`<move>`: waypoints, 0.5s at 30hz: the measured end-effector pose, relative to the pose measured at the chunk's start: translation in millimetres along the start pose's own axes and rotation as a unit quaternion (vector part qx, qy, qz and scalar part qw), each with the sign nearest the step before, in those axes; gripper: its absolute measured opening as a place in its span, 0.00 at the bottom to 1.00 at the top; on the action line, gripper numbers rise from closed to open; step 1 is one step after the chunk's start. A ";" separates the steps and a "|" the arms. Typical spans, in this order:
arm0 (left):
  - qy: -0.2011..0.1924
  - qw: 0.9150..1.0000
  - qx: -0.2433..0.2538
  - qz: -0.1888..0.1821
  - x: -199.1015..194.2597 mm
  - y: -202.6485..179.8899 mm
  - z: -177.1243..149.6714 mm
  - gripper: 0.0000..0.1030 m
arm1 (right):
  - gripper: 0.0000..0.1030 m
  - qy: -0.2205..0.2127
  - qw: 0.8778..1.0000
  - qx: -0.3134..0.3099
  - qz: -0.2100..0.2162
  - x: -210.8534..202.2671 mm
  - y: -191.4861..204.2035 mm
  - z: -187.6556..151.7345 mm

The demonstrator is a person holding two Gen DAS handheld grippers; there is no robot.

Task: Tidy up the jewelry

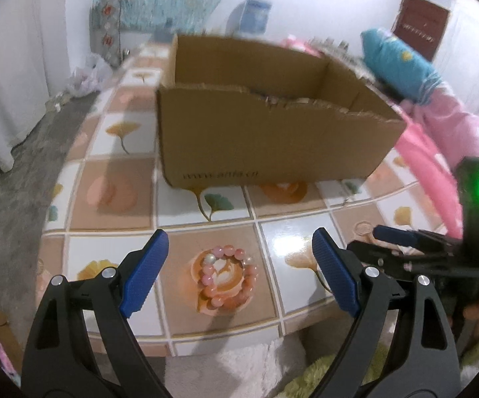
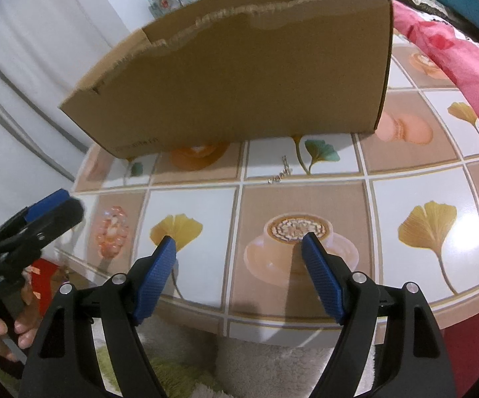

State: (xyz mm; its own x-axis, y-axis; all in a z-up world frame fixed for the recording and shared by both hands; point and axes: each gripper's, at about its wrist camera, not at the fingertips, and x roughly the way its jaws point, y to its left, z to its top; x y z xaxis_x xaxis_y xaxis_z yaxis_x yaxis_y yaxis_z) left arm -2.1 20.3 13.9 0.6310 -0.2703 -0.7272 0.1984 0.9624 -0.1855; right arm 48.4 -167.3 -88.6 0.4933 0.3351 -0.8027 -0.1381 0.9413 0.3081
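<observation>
Left tool (image 1: 239, 258): blue pads spread wide, nothing between them touching; it hangs above the near edge of the table (image 1: 279, 242), pointing steeply down. Directly below the gap, on a brown tile of the patterned cover, lies the pink bead bracelet (image 1: 228, 277), coiled in a loose ring with one pearly bead at its upper left; pads clear of it on both sides. Right tool (image 2: 239, 242): pads also well apart, empty, hanging over a printed coffee-cup tile near the table edge. From the right wrist view the bracelet shows blurred at far left, beside the left tool's blue tip. A person's hand (image 2: 4, 328) grips that left tool's handle at the lower left corner. Fluffy pale rug (image 2: 256, 358) below the table edge. Farther in, a small silver chain (image 2: 281, 172) lies on a white tile, between the right tool and the cardboard box (image 1: 272, 132); chain is near the box's front wall but apart from it. Box stands open-topped at mid-table, front rim torn and ragged; contents cannot be made out. Behind the box on the right, pink bedding (image 1: 445, 139) and a teal pillow (image 1: 398, 63); white wall beyond.
</observation>
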 end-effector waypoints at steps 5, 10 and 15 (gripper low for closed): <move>-0.019 1.000 0.000 -0.007 -18.1 4.0 -22.5 0.82 | 0.74 0.001 1.000 -0.025 0.019 0.3 10.7 0.6; -0.020 0.999 0.042 -0.016 -16.7 -13.1 -30.8 0.71 | 0.74 -0.004 0.998 -0.052 0.026 -2.0 19.5 -3.0; 0.018 0.993 0.115 0.007 7.6 -30.4 -31.3 0.45 | 0.74 0.000 0.998 -0.058 0.027 0.8 22.2 -7.2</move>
State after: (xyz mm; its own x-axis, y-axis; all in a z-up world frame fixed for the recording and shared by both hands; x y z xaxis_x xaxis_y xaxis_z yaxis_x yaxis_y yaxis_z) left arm -26.8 -10.2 -6.7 0.6086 -0.2527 -0.7522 0.3584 0.9333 -0.0236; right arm 39.6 -145.8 -86.1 0.4816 0.3861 -0.7868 -0.2631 0.9200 0.2904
